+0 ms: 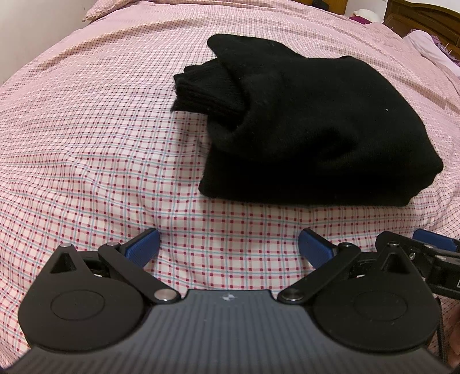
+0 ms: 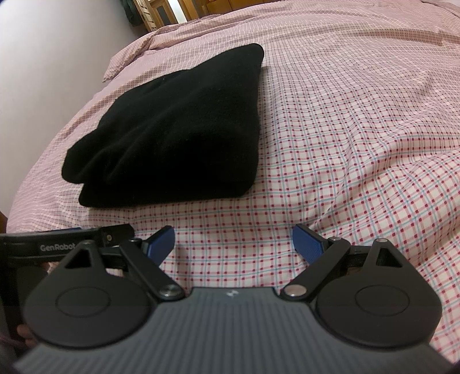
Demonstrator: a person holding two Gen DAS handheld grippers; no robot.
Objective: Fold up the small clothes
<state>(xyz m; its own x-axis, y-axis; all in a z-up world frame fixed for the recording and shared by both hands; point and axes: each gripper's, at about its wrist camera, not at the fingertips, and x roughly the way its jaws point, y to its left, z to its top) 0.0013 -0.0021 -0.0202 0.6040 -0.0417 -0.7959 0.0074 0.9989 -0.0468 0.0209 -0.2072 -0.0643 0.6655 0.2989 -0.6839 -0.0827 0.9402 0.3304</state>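
Observation:
A black knit garment (image 1: 322, 126) lies folded in a thick stack on the pink checked bed sheet (image 1: 86, 143), with a ribbed cuff sticking out at its left. It also shows in the right wrist view (image 2: 178, 135), up and to the left. My left gripper (image 1: 230, 244) is open and empty, just short of the garment's near edge. My right gripper (image 2: 233, 241) is open and empty, to the right of the garment's near corner. The right gripper's tip (image 1: 425, 247) shows at the right edge of the left wrist view.
The bed sheet (image 2: 359, 129) spreads wide around the garment, with wrinkles to the right. A pillow (image 1: 115, 8) lies at the far end. Wooden furniture (image 1: 425, 20) stands beyond the bed. A wall (image 2: 51, 43) runs along the bed's left side.

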